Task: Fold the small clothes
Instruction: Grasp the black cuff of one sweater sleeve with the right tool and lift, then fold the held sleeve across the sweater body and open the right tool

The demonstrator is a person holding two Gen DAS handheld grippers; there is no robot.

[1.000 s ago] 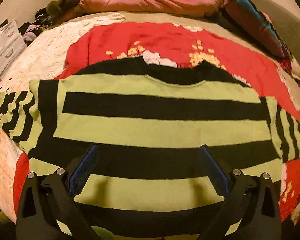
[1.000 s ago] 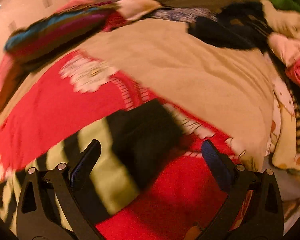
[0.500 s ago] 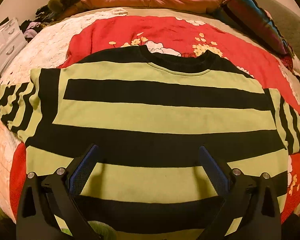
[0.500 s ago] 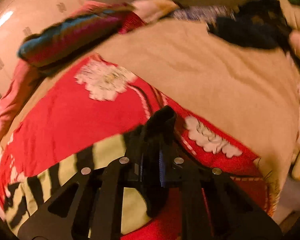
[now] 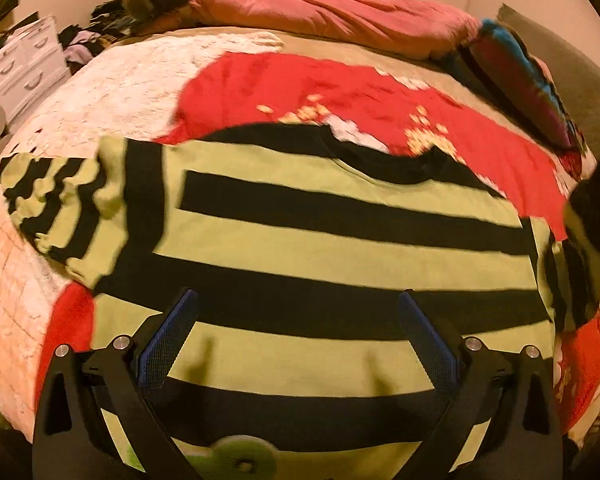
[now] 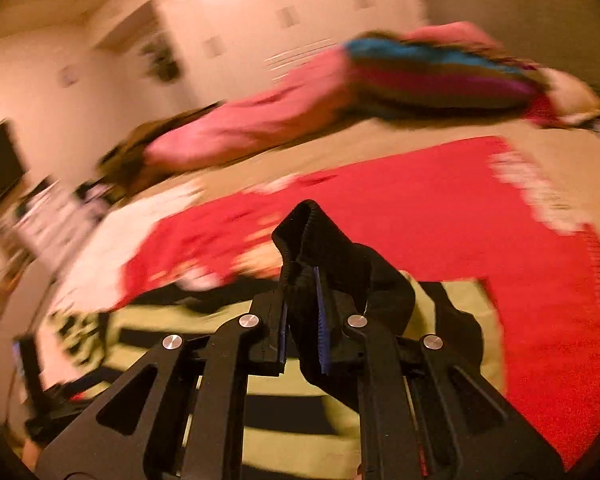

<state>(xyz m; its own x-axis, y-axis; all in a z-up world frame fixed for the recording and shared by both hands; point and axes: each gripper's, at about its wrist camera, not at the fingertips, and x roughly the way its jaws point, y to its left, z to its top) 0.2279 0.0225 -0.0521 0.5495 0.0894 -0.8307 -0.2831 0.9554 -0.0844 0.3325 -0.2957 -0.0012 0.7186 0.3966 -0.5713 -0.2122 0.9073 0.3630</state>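
A green and black striped sweater (image 5: 320,240) lies flat on a red blanket (image 5: 300,84), neck away from me. My left gripper (image 5: 296,312) hangs open above its lower stripes, nothing between the fingers. Its left sleeve (image 5: 56,204) lies folded at the left side. My right gripper (image 6: 302,304) is shut on the black cuff (image 6: 312,240) of the right sleeve and holds it lifted above the sweater body (image 6: 284,436). That raised sleeve (image 5: 584,232) shows blurred at the right edge of the left wrist view.
The bed carries a white textured blanket (image 5: 112,92) on the left, a pink duvet (image 5: 328,12) at the far side and a colourful striped pillow (image 5: 516,76) at the far right. White drawers (image 5: 28,60) stand beyond the bed's left corner.
My right gripper closed on the sleeve cuff, then lifted and swung it over the sweater while rolling. The left gripper drifted slightly and stayed open.
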